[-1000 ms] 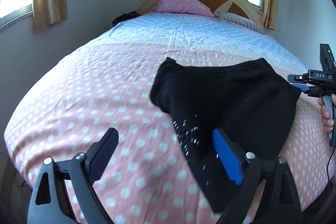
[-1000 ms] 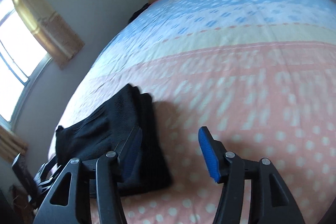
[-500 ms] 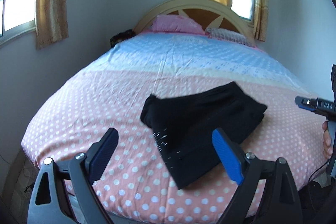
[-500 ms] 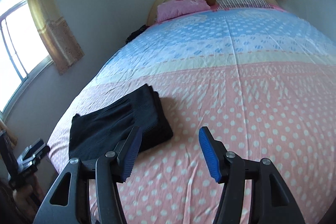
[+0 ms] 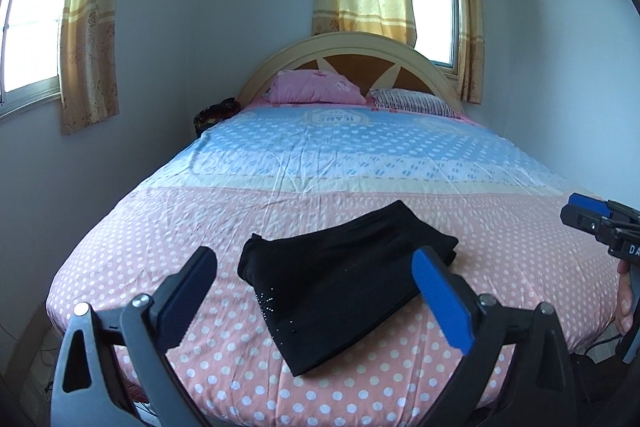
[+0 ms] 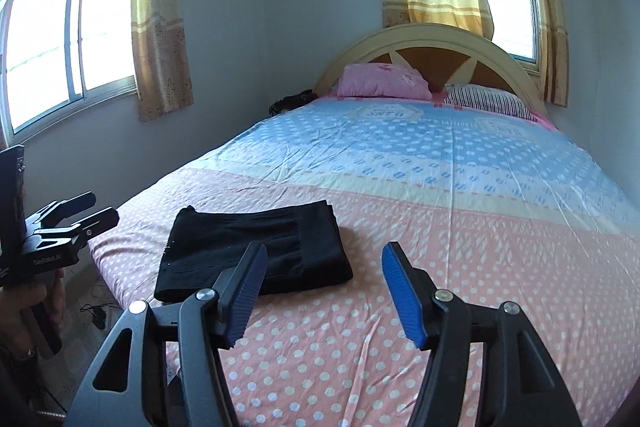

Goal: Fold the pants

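Your left gripper [image 5: 316, 291] is up in the air at the foot of the bed [image 5: 360, 163]. Its two fingers are spread wide apart and they hold nothing. Past them you can see the black pants [image 5: 344, 283]. They are folded into a flat, thick pile and lie on the pink part of the dotted sheet, near the foot edge of the bed and more to its left side. Little shiny dots show on the cloth near the front. Nothing touches the pants.

Your right gripper [image 6: 322, 291] is in the air too, well apart from the pants. Its blue fingers are spread open and empty. From this side the pants [image 6: 256, 247] lie to the left of it.

At the far end are a pink pillow [image 5: 316, 91] and a striped pillow [image 5: 412, 101], side by side against the headboard [image 5: 348, 43].
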Available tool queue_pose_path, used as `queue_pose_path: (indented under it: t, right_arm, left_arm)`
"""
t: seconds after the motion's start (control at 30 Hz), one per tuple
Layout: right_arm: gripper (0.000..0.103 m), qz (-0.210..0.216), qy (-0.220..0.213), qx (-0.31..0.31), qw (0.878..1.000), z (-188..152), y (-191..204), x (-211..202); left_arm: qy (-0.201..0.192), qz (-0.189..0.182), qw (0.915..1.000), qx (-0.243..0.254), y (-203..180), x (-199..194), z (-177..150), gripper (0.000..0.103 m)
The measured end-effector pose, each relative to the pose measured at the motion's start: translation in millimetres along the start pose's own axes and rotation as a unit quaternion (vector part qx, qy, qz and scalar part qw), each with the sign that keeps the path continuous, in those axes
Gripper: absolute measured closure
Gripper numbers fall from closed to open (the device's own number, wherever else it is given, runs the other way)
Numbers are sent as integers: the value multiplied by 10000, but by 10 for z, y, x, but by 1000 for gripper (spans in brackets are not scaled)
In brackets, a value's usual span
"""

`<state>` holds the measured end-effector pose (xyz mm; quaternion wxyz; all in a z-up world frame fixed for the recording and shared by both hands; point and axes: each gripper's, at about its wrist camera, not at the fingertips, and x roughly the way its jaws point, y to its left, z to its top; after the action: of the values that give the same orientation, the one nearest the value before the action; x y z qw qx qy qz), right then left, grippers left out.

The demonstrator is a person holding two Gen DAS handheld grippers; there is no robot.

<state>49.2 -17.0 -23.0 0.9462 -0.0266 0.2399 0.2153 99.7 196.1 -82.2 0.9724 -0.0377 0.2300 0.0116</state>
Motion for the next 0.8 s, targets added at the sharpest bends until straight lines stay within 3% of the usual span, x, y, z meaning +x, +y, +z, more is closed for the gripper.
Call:
queue_pose_path:
  t: [0.8]
  right_arm:
    - [39,45,-59,-228,9997,-96,200,-178]
  left_arm:
    - [-117,49,9999,48,-103,-131,30,2]
